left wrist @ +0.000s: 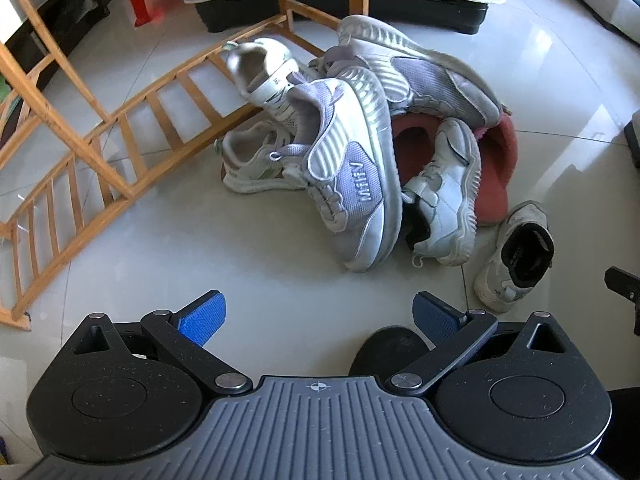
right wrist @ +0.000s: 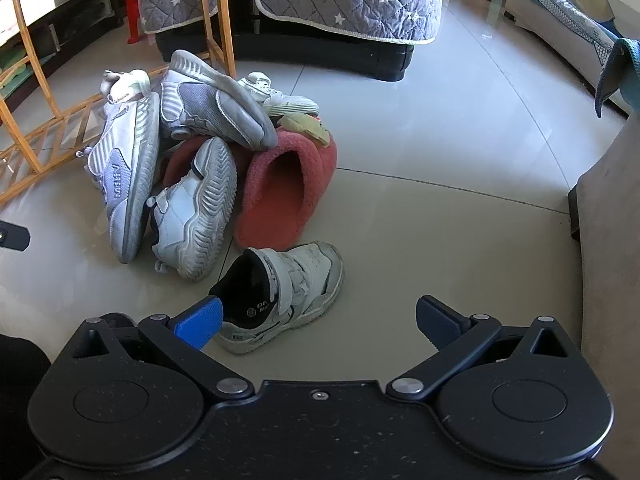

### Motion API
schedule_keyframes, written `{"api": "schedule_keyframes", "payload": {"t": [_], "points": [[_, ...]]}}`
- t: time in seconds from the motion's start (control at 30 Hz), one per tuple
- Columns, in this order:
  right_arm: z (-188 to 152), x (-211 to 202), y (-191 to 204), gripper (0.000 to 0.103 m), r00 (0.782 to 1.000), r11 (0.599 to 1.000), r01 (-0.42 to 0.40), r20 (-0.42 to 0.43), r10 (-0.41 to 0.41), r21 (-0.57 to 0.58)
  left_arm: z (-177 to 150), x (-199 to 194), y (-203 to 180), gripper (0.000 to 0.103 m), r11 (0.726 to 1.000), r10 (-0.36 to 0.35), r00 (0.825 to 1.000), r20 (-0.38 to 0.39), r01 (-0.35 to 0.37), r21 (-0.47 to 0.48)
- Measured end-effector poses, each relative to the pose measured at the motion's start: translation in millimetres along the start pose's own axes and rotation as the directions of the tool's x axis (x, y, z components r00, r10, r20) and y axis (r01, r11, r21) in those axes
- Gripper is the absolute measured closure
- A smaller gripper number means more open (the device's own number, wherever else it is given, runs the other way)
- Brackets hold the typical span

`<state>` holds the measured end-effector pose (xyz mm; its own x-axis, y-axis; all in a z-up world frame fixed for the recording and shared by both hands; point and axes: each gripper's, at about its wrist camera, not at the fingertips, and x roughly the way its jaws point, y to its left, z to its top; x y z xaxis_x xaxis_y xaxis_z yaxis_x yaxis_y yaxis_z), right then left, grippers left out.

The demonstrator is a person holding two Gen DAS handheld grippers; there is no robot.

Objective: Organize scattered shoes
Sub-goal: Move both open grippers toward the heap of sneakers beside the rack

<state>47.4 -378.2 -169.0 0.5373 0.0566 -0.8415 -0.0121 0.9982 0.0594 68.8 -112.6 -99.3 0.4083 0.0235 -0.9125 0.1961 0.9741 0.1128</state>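
The shoes are lying in a heap on the pale glossy tiled floor [left wrist: 168,240], in the centre of the left wrist view and the centre-left of the right wrist view, just beside the slatted bamboo shoe rack [left wrist: 100,120] that is filling the left side of the frame. Both tools are hovering at the bottom of their frames with nothing between the fingers: the left gripper [left wrist: 318,316] is standing spread wide over bare tile, and the right gripper [right wrist: 318,316] is equally wide, its blue left pad [right wrist: 199,320] sitting just in front of a small white strap-fastened child's sneaker with a black lining [right wrist: 288,292], which is lying on its side, apart from the heap.

The pile itself is looking precarious. A large grey-and-lilac mesh trainer [left wrist: 352,184] is leaning on its edge against a second matching trainer [left wrist: 424,76] that is resting high on the heap, sole outward. A white chunky-soled child's sneaker [left wrist: 448,192] is tilting against a soft rust-red fleece slipper [right wrist: 288,184].

Pulling any lower shoe is likely to be tipping the upper ones over, sending them sliding on the slick tile. The slipper's plush is probably squashing and slipping out of a pinch. Loose laces could be snagging a neighbour and dragging it along. Near the rack, a shoe carried in could be knocking its thin slats.
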Motion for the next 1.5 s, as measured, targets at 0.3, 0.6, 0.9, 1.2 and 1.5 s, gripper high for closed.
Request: {"api": "schedule_keyframes", "payload": {"t": [0.3,0.6,0.9,1.2,1.5], "points": [[-3,-8,-6,0.000,1.000,1.000,0.000,0.001,0.000,0.004,16,-8,-21,0.002,0.996,0.017,0.999,0.030,-0.019,0.090],[0,-11,-8,0.000,1.000,1.000,-0.004,0.005,0.004,0.002,25,-12,-37,0.002,0.986,0.018,0.999,0.051,-0.026,0.167],[11,-9,-4,0.000,1.000,1.000,-0.013,0.011,0.013,-0.020,37,-12,-43,0.002,0.981,0.000,0.998,0.068,-0.013,0.191],[21,-7,0,0.000,1.000,0.999,-0.022,0.016,0.022,-0.041,47,-6,-44,0.002,0.984,-0.005,0.998,0.069,-0.007,0.176],[32,-3,4,0.000,0.999,0.997,-0.034,0.025,0.036,-0.066,58,2,-43,0.002,0.988,0.003,0.997,0.072,-0.014,0.155]]}}
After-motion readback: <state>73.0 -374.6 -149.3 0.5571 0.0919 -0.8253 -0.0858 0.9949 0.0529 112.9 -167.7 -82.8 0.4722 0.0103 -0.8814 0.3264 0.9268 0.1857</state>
